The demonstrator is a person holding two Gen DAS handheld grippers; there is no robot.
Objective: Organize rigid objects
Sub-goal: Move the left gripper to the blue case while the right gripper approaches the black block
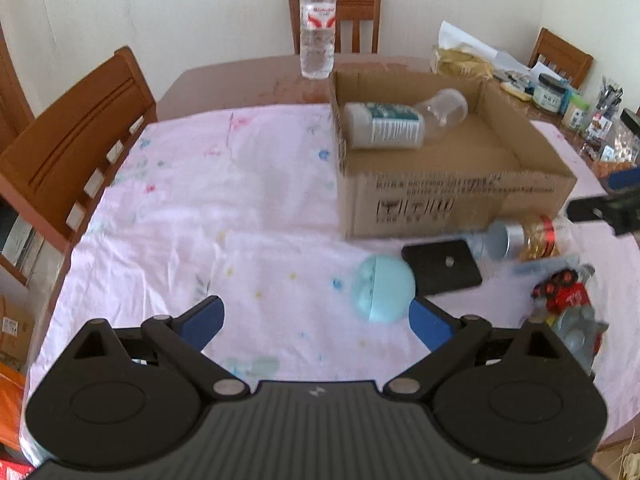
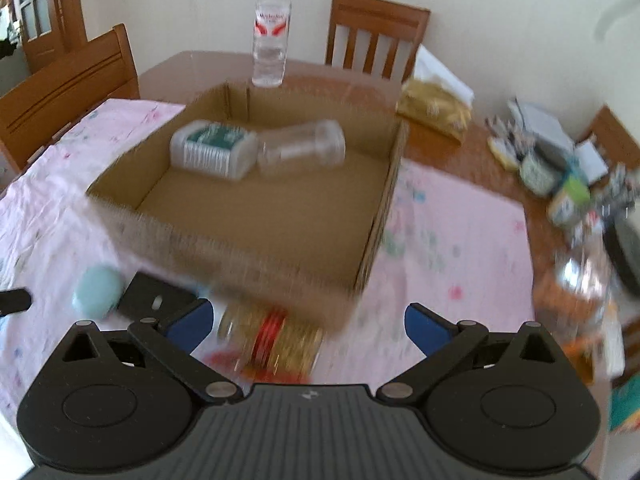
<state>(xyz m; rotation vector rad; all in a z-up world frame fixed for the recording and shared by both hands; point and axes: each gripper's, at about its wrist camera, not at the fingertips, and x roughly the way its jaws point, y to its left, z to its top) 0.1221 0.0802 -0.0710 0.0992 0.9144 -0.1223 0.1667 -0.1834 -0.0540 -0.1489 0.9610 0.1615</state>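
Observation:
A cardboard box point(image 1: 452, 208) point(image 2: 248, 256) stands on the pink cloth and holds a white labelled bottle point(image 1: 384, 125) point(image 2: 214, 152) and a clear jar point(image 1: 446, 110) point(image 2: 302, 147), both lying down. In front of it lie a light blue round case point(image 1: 383, 289) point(image 2: 96, 290), a black flat plate point(image 1: 442, 266) point(image 2: 154, 298), a gold jar with a red band and silver lid point(image 1: 528, 236) point(image 2: 272, 340) and a red-grey toy point(image 1: 568, 304). My left gripper point(image 1: 316, 318) is open, with the blue case beside its right finger. My right gripper point(image 2: 308, 326) is open just above the gold jar.
A water bottle point(image 1: 317, 26) point(image 2: 270, 32) stands behind the box. Wooden chairs point(image 1: 76, 140) point(image 2: 372, 32) surround the table. Jars, papers and clutter point(image 1: 560, 96) point(image 2: 560, 176) crowd the far right. The right gripper shows at the right edge of the left wrist view point(image 1: 608, 208).

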